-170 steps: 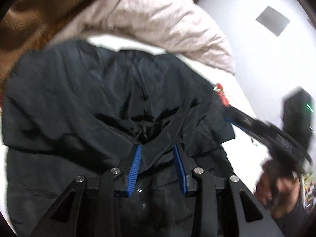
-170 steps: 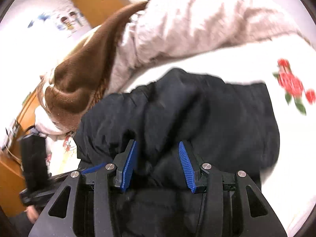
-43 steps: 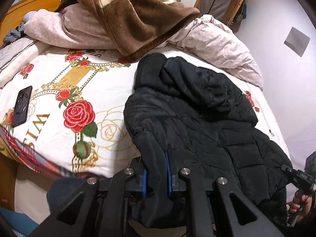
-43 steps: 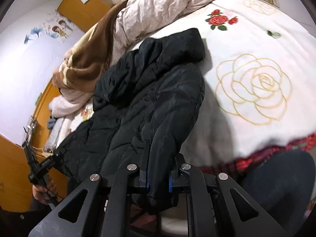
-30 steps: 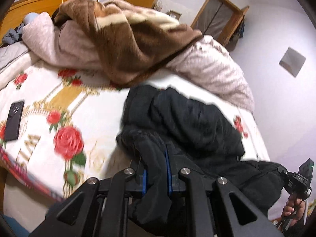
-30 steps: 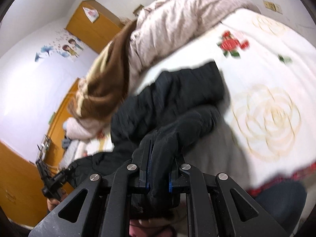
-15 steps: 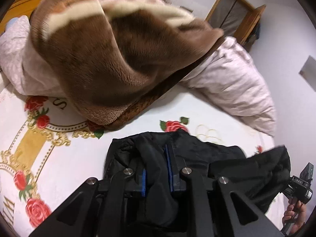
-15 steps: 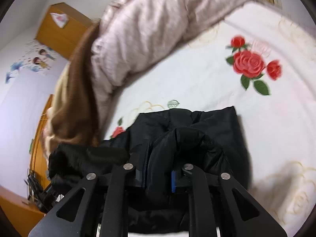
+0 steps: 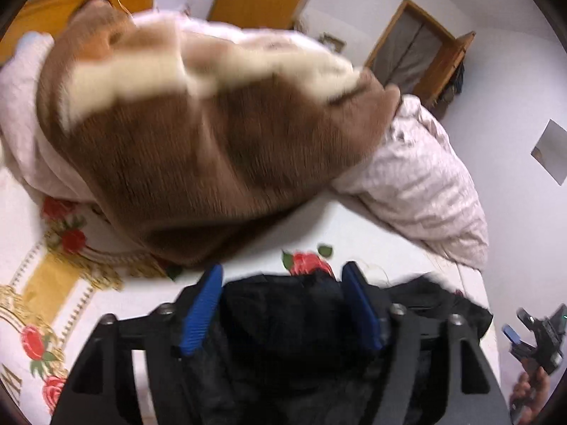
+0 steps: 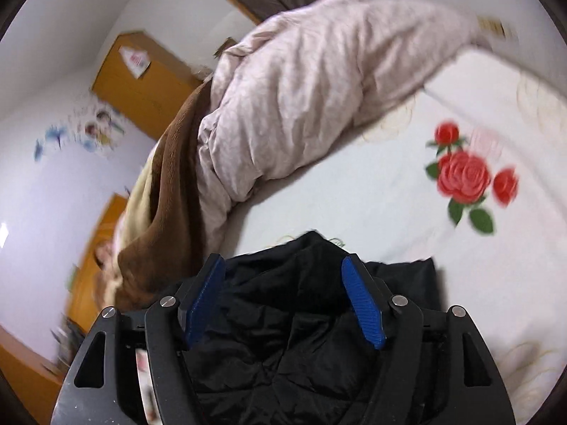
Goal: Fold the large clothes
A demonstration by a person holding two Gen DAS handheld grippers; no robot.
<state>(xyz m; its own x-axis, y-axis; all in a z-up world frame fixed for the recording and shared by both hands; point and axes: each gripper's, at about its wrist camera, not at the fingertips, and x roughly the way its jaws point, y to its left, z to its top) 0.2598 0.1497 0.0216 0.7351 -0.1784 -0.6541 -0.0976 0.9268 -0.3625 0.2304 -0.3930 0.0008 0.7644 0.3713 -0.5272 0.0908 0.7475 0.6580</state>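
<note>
A black puffer jacket (image 9: 283, 322) lies bunched on the white rose-print bedsheet (image 9: 372, 237), low in both views. My left gripper (image 9: 281, 276) is open, its blue pads spread wide over the jacket's top fold and holding nothing. My right gripper (image 10: 283, 265) is also open, jaws apart over the jacket (image 10: 287, 318), which lies loose between and under the fingers. The right gripper also shows at the right edge of the left wrist view (image 9: 538, 333), held in a hand.
A brown and cream blanket (image 9: 198, 148) and a pale pink duvet (image 10: 319, 99) are heaped just beyond the jacket. Red roses (image 10: 464, 173) mark the sheet to the right. Wooden wardrobe (image 10: 138, 81) and door (image 9: 418, 56) stand behind the bed.
Both grippers, which were shut on jacket folds while carrying them forward toward the blankets, have opened and let the fabric drop onto the rest of the jacket.
</note>
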